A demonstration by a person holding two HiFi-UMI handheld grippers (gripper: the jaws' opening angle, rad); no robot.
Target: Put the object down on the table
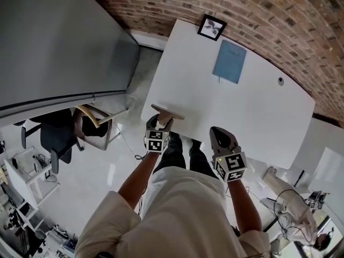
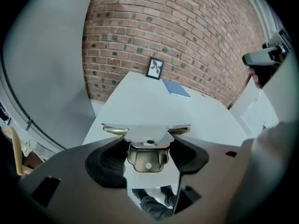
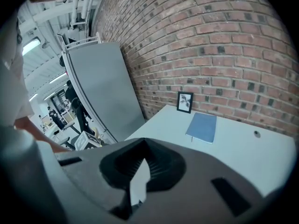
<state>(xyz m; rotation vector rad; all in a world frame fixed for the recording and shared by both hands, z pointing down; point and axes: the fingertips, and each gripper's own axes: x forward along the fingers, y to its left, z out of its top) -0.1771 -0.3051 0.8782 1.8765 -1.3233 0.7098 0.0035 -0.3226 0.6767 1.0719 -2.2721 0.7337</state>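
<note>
A brass-coloured metal bracket [image 2: 147, 148] with a flat wide top plate [image 1: 167, 112] sits between the pads of my left gripper [image 2: 148, 158], which is shut on it with the jaws standing wide. In the head view the left gripper [image 1: 160, 123] holds it over the near left edge of the white table [image 1: 258, 112]; I cannot tell whether the bracket touches the top. My right gripper [image 1: 219, 131] hangs at the table's near edge, to the right. Its jaws [image 3: 140, 169] are shut with nothing between them.
A blue notebook [image 1: 230, 61] lies at the table's far side, with a small framed picture [image 1: 212, 27] behind it against the brick wall [image 1: 279, 20]. A grey partition [image 1: 54, 42] and a chair [image 1: 91, 125] stand left of the table.
</note>
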